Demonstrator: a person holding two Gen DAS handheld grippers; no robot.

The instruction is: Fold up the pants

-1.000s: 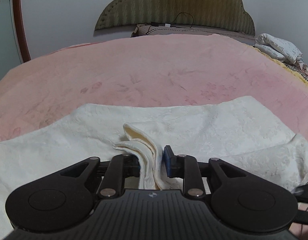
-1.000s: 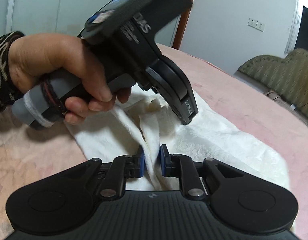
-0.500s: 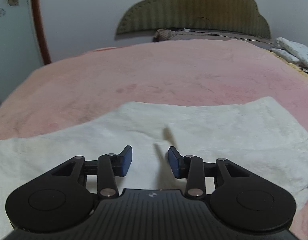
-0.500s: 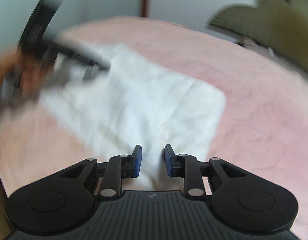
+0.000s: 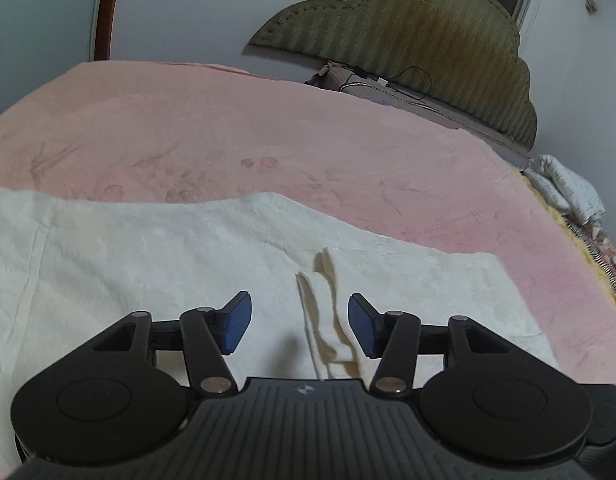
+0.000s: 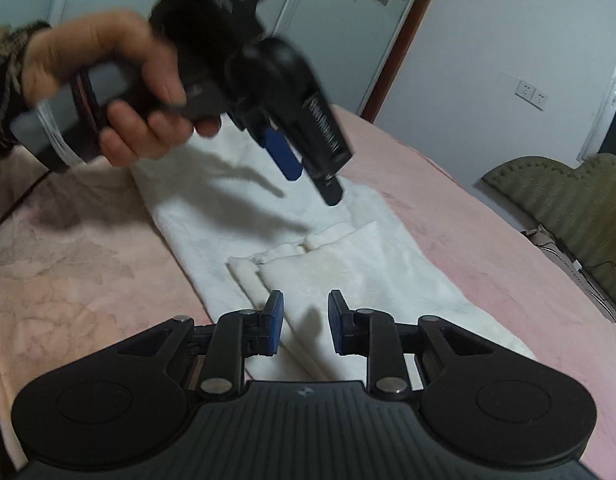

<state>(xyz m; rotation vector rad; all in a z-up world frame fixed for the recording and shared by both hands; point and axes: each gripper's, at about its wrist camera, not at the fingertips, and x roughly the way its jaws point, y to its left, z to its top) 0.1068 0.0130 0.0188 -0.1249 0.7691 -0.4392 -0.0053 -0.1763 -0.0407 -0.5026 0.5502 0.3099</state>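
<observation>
Right wrist view shows both tools, left tool (image 6: pixel 308 176) and right tool (image 6: pixel 305 328), spread wide and empty above the white pants (image 6: pixel 348 264), probably so the fold settles flat on the bed (image 6: pixel 448 208).

Cream-white pants (image 5: pixel 188 256) with a faint embossed texture lie on a pale pink blanket (image 5: pixel 268 136) printed with faded flowers. Both black grippers have blue pads (image 6: pixel 274 324). The headboard (image 5: pixel 408 40) is olive green, striped.

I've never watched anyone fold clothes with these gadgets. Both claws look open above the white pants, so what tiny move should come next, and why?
Probably lower the left gripper and close it on the raised ridge of cloth between its open jaws. The white pants lie folded on the pink blanket, and the right gripper is open too, holding nothing.
</observation>
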